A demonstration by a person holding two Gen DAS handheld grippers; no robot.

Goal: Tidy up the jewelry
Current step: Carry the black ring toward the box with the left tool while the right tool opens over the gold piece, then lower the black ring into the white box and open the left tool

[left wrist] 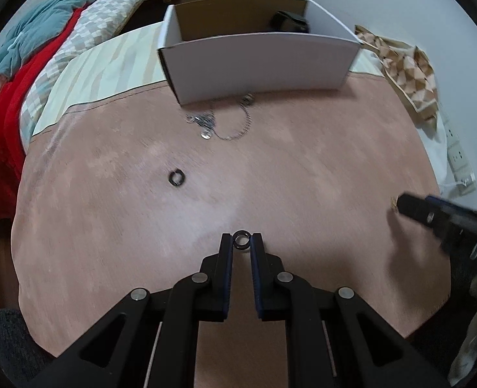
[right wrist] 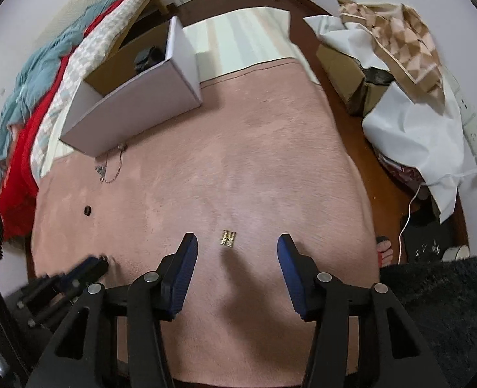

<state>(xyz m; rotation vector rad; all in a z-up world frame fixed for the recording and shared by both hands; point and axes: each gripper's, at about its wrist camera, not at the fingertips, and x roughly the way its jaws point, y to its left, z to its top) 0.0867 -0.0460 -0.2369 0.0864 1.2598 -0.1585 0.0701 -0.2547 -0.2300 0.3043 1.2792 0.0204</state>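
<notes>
My left gripper (left wrist: 241, 241) is shut on a dark ring (left wrist: 241, 238), held at its fingertips just above the pink rug (left wrist: 303, 168). A second dark ring (left wrist: 176, 177) lies on the rug ahead to the left; it also shows in the right wrist view (right wrist: 87, 210). A silver chain necklace (left wrist: 225, 123) lies in front of the white open box (left wrist: 258, 64), which holds a dark object (left wrist: 288, 21). My right gripper (right wrist: 237, 242) is open, with a small gold piece (right wrist: 227, 238) on the rug between its fingertips.
Folded bedding (left wrist: 44, 64) lies to the left of the rug. A patterned bag (right wrist: 400, 32), white cloth (right wrist: 416, 135), a cardboard box (right wrist: 342, 64) and a power strip (right wrist: 474, 129) stand at the right. A person's foot (right wrist: 384, 250) rests by the rug's right edge.
</notes>
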